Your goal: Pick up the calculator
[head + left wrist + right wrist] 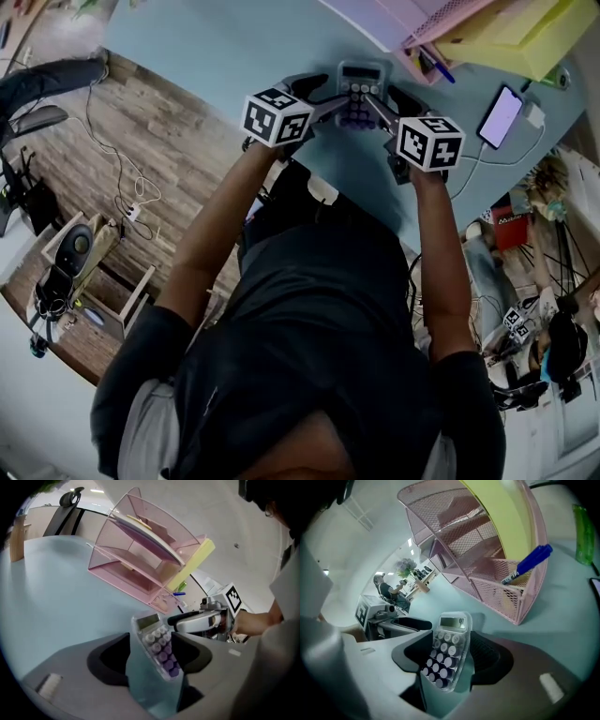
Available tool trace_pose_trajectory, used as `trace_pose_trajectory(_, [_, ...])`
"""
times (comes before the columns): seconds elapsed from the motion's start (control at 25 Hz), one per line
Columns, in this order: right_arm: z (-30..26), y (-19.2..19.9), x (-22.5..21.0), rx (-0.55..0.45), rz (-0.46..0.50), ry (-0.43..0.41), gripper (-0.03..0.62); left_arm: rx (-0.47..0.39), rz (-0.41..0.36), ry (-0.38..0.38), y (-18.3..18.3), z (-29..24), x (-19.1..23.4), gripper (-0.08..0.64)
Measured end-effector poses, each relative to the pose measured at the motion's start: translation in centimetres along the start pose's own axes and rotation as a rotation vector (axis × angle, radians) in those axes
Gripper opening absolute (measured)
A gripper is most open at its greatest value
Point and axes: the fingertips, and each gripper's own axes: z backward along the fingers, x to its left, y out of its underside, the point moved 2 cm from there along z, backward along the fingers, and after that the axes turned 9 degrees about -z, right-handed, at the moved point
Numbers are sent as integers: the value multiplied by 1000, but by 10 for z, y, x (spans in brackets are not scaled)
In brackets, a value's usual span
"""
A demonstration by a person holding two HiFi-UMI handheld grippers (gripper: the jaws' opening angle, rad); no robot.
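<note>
A person leans over a pale blue table (216, 47), a gripper in each hand. The left gripper (330, 97) and the right gripper (382, 99) angle downward, tips close together. Both have their jaws spread wide, pinching nothing. The calculator (361, 82), clear-cased with purple keys, lies on the table between the two grippers, framed in the gap of each one's jaws. Just beyond the grippers stands a pink mesh desk tray (487, 550) holding a blue pen (529, 563). A lit phone (501, 114) lies off to the right gripper's right.
</note>
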Motion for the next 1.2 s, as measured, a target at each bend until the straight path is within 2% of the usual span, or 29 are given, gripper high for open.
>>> trace_pose_trajectory(0.28, [-14, 18, -8, 57, -16, 8, 230, 69, -5, 25, 14, -21, -5, 324])
trace_pose_trajectory(0.52, [-17, 21, -11, 51, 1, 35, 229, 61, -2, 9, 12, -23, -3, 322])
trace_pose_trajectory(0.72, [-16, 24, -12, 59, -2, 39, 212, 86, -42, -32, 16, -25, -3, 285])
trace_pose_trajectory(1.0, [6, 15, 10, -39, 25, 40, 156, 57, -95, -75, 12, -5, -15, 270])
trace_pose_trajectory(1.2, [14, 12, 38, -61, 109, 37, 153, -33, -116, -107, -6, 26, -19, 233])
